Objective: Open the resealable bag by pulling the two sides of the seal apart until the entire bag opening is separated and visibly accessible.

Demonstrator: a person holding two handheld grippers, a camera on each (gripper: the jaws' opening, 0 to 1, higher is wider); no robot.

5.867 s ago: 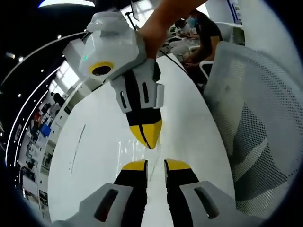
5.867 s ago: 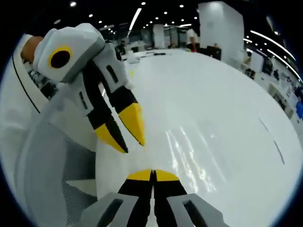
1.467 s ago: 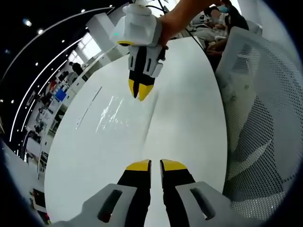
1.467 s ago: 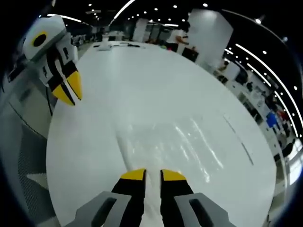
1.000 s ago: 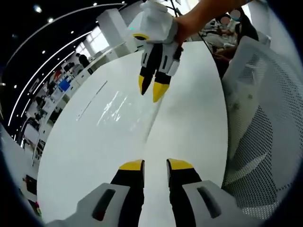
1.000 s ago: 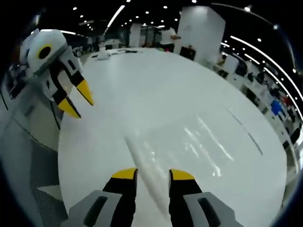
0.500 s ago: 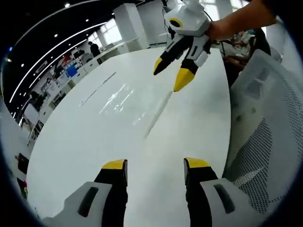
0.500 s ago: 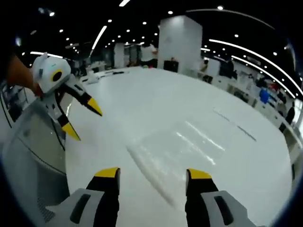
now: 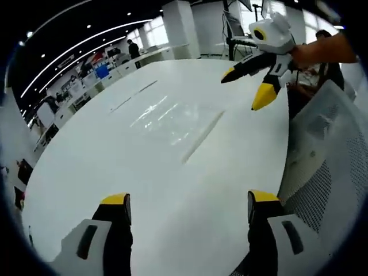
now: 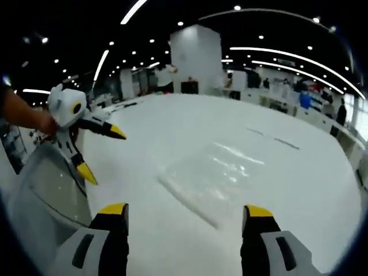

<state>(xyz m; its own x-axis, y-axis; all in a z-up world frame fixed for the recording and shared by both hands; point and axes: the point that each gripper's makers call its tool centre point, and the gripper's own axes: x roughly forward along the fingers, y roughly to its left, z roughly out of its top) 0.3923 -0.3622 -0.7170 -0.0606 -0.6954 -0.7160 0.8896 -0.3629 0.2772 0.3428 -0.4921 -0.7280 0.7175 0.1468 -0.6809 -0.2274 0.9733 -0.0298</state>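
Both grippers wider-jawed than before, off the clear bag on the table.

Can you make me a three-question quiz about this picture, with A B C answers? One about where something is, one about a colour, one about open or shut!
1. Where is the clear bag?
A. flat on the white table
B. on the mesh chair
C. in a gripper

2. What colour are the gripper tips?
A. red
B. yellow
C. green

3. How is the left gripper?
A. shut
B. shut on the bag
C. open

Answers: 1 A, the bag lies on the table, apart from both grippers. 2 B, the right gripper has yellow tips too. 3 C, its jaws stand wide apart.
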